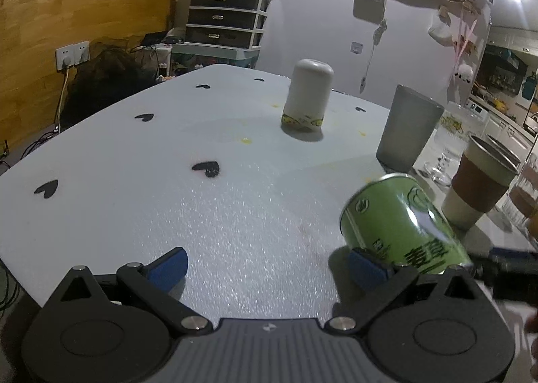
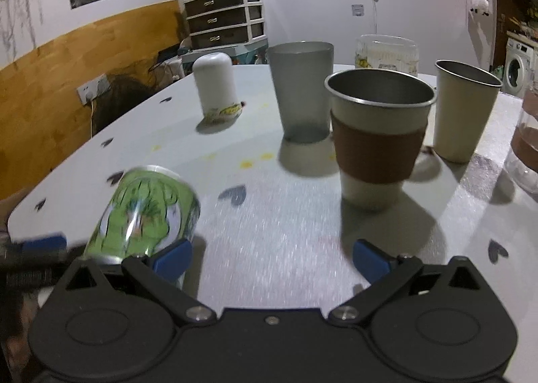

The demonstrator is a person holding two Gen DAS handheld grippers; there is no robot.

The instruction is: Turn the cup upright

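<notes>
A green printed cup (image 1: 400, 221) lies tilted on the white table, base pointing away, between the two grippers. In the right wrist view the green cup (image 2: 144, 215) is blurred and leans against my right gripper's left fingertip (image 2: 171, 260). My left gripper (image 1: 267, 265) is open with the cup just outside its right fingertip (image 1: 364, 265). My right gripper (image 2: 272, 258) is open and empty. A white cup (image 1: 307, 95) stands upside down farther back, also seen in the right wrist view (image 2: 217, 87).
Upright cups stand at the right: a grey tumbler (image 2: 301, 90), a steel cup with a brown sleeve (image 2: 378, 134), a plain steel cup (image 2: 462, 111), and glassware (image 2: 386, 52). The white table (image 1: 235, 215) has black heart marks. A drawer unit (image 1: 225, 18) stands behind.
</notes>
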